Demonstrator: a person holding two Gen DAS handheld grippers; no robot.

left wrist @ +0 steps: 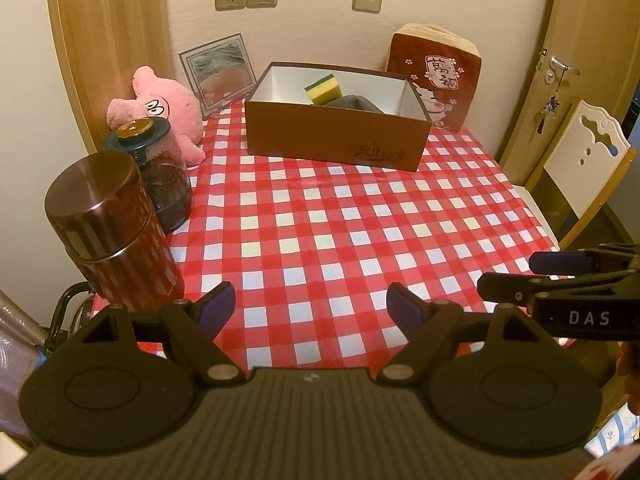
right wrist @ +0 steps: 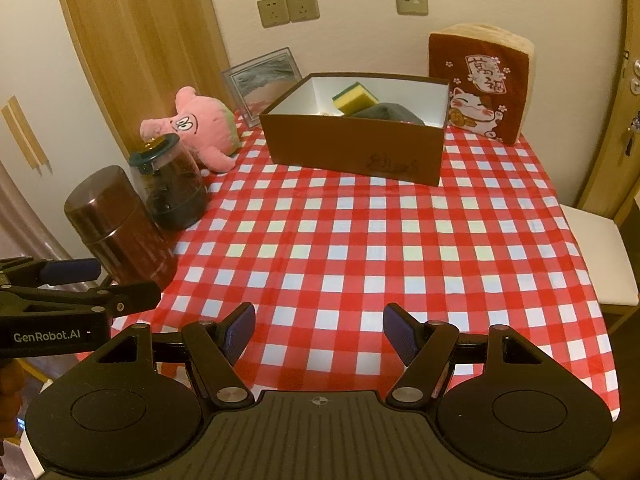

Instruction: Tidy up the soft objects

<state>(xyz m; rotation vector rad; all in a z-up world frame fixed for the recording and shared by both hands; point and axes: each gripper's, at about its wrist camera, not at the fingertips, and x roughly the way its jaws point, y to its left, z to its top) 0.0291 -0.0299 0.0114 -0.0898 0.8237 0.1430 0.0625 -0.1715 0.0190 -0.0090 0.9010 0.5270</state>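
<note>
A brown box (left wrist: 336,136) (right wrist: 352,148) stands at the back of the checked table. In it lie a yellow-green sponge (left wrist: 324,89) (right wrist: 355,98) and a grey cloth (left wrist: 354,102) (right wrist: 386,113). A pink plush (left wrist: 160,114) (right wrist: 200,128) lies at the back left. A red lucky-cat cushion (left wrist: 436,76) (right wrist: 480,88) leans on the wall at the back right. My left gripper (left wrist: 310,310) is open and empty over the near table edge. My right gripper (right wrist: 318,330) is open and empty beside it; it shows at the right of the left wrist view (left wrist: 520,276).
A brown metal canister (left wrist: 108,228) (right wrist: 120,224) and a glass jar with a green lid (left wrist: 156,168) (right wrist: 172,188) stand at the left edge. A framed picture (left wrist: 218,72) (right wrist: 264,80) leans on the wall. A white chair (left wrist: 580,168) (right wrist: 596,256) stands right of the table.
</note>
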